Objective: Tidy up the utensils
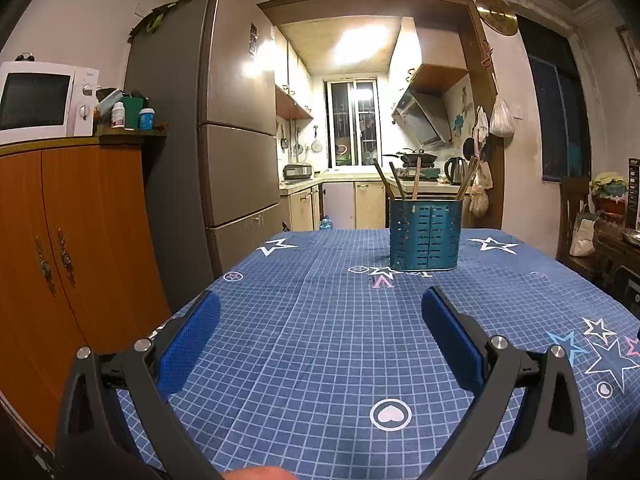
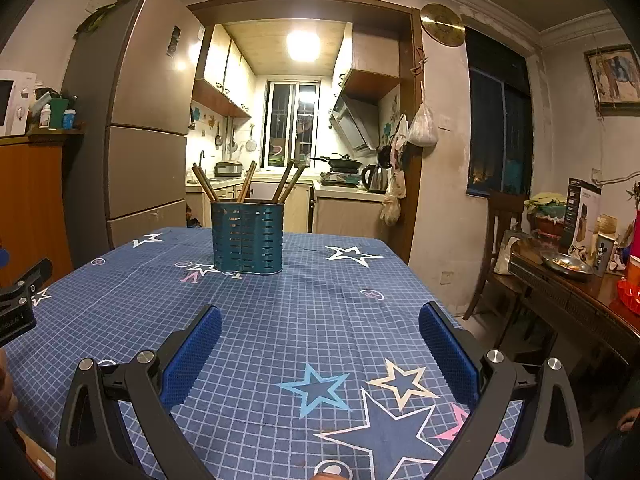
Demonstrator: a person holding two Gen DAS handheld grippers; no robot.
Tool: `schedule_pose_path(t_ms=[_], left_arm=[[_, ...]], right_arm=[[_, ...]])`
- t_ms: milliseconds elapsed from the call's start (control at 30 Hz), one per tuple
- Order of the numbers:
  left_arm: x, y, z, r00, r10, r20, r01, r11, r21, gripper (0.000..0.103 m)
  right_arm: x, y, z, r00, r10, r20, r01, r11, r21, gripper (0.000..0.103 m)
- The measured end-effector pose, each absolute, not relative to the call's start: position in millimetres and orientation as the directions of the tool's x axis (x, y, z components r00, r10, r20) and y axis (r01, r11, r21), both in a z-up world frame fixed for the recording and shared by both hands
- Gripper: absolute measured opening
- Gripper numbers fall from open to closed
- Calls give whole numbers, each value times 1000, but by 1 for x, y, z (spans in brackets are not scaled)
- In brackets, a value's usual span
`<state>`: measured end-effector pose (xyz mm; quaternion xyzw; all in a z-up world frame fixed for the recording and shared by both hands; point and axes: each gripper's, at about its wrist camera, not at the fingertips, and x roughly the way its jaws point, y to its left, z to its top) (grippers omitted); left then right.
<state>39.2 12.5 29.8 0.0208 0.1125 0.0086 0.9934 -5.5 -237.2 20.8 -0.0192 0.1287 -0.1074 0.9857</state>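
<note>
Utensils, a few long brown wooden chopsticks (image 1: pixel 416 178), are sticking up out of a blue metal holder with slots (image 1: pixel 425 234). Starting close in, the left hand-held gripper (image 1: pixel 320 330) is hovering over the table (image 1: pixel 304 320) with its two blue pads spread wide apart and nothing between them. The right hand-held gripper (image 2: pixel 320 334) is hovering the same way, wide open and empty. Both are pointing at the holder, which is standing upright well ahead of them, near the far end of the blue checked cloth with stars. Behind the table, a lit kitchen (image 2: pixel 296 120) is showing.
</note>
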Motion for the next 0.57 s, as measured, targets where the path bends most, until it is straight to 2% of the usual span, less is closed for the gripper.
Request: schedule_pose_path(t_ms=[200,567], left_arm=[[42,16,30,973,30,-228,-23,999,37,97],[48,21,30,962,-27,-272,26,1000,-5,97]], right_arm=[[-5,-238,20,944,-215,-251,206,977,-62,99],[-3,-240,22,945,-212,-248,204,977,-56,99]])
